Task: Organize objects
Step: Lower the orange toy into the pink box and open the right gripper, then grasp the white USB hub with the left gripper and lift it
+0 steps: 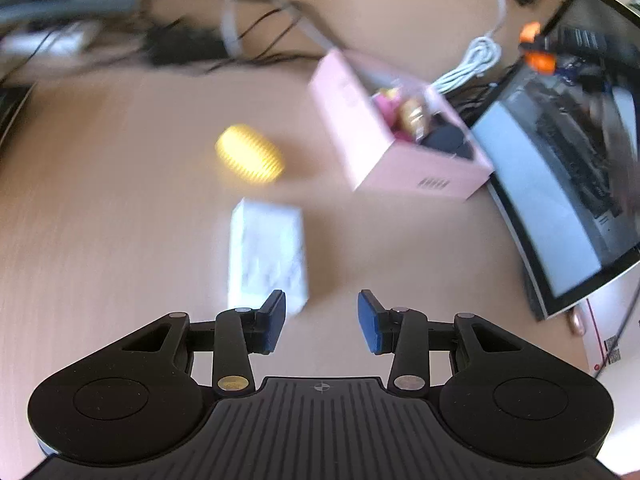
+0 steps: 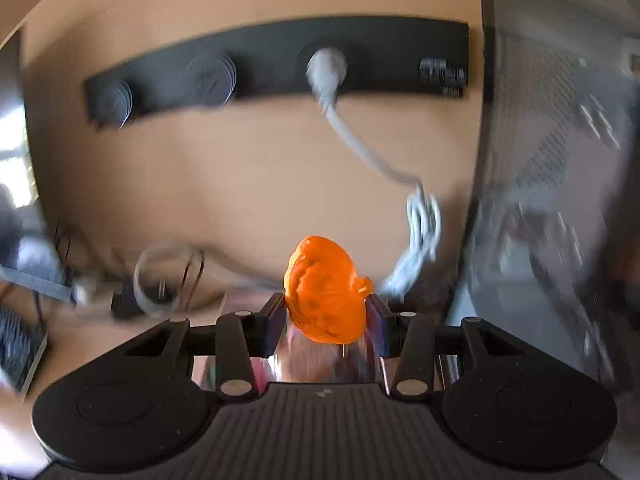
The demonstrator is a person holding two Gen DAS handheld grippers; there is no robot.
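In the left wrist view my left gripper [image 1: 322, 320] is open and empty above the wooden desk. A white packet [image 1: 266, 256] lies just ahead of its left finger. A yellow ribbed egg-shaped object [image 1: 250, 154] lies farther out. A pink open box [image 1: 394, 136] with small colourful items inside stands to the right. In the right wrist view my right gripper [image 2: 326, 312] is shut on an orange crumpled object [image 2: 326, 292], held above the desk, with the pink box blurred below it. The right gripper's orange parts [image 1: 538, 46] show at the far right of the left wrist view.
A monitor [image 1: 568, 160] stands at the right. A black power strip [image 2: 280, 68] with a grey plug and a bundled white cable [image 2: 420, 236] lies ahead of the right gripper. Dark cables [image 1: 180, 44] tangle at the back. A keyboard [image 2: 18, 348] sits at the left.
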